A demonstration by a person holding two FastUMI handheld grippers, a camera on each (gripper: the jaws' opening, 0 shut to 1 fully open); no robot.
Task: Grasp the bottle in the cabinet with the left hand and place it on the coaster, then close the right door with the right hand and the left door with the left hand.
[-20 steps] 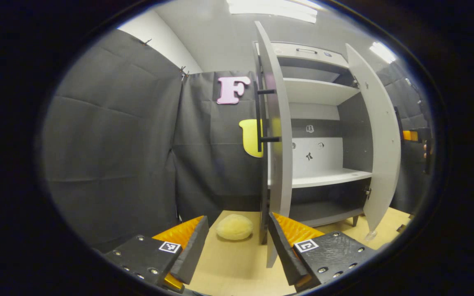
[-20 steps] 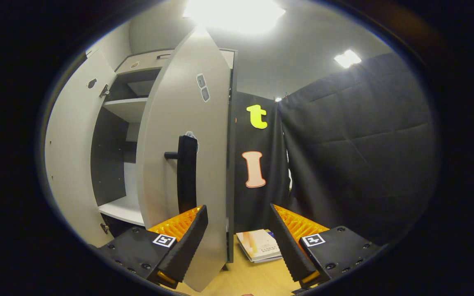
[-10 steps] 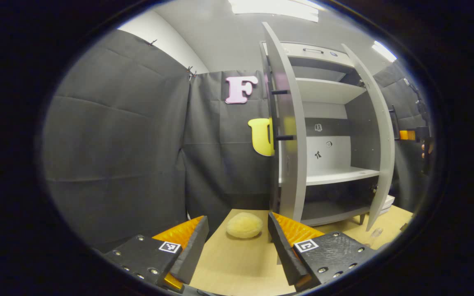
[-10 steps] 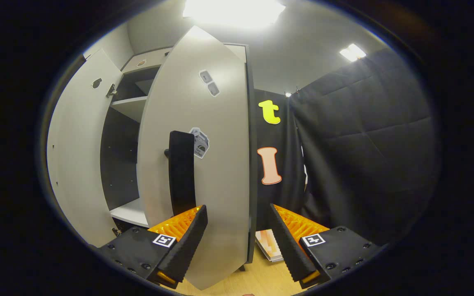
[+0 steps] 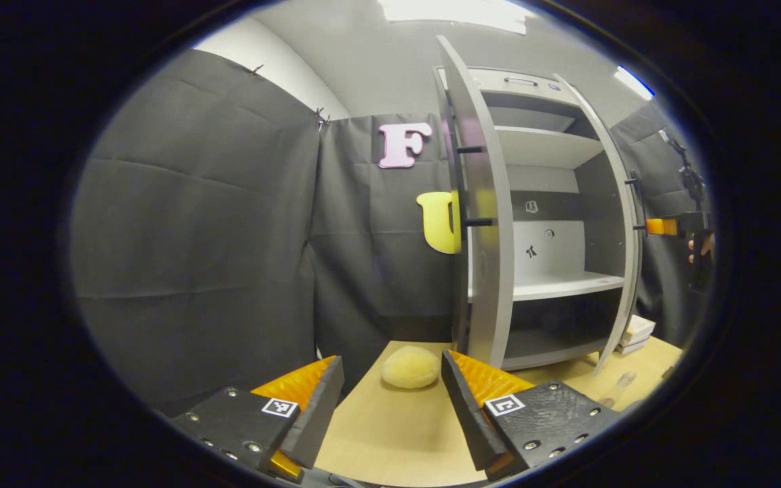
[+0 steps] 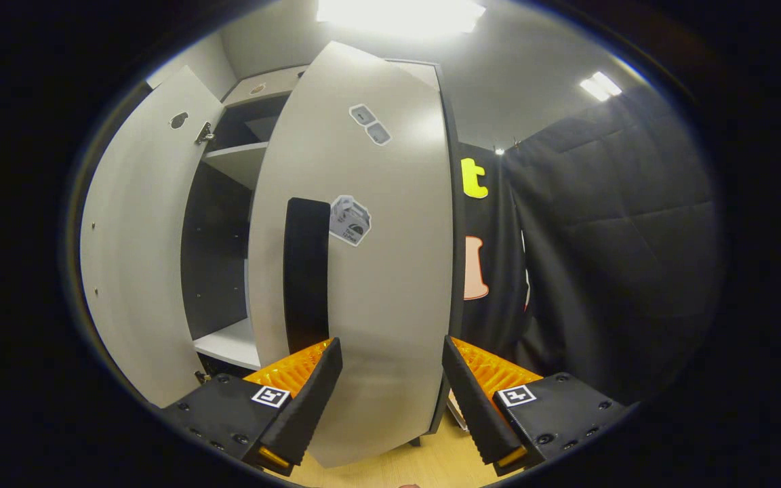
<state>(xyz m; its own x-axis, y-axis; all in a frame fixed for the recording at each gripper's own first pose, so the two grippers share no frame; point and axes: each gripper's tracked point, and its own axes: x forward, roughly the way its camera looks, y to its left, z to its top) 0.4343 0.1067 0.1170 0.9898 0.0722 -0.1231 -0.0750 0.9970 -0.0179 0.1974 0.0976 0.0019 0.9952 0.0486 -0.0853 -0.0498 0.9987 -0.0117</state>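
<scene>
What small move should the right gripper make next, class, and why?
Probably keep pushing the right door toward the cabinet: the open right gripper faces its front, the door is only partly swung in, and the left door stands open.

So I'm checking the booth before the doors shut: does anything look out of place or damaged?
Nothing looks damaged or spilled. Both doors stand ajar: the left door and the right door, which the open right gripper faces. A pale yellow lump lies on the table by the cabinet; I cannot tell what it is.
</scene>
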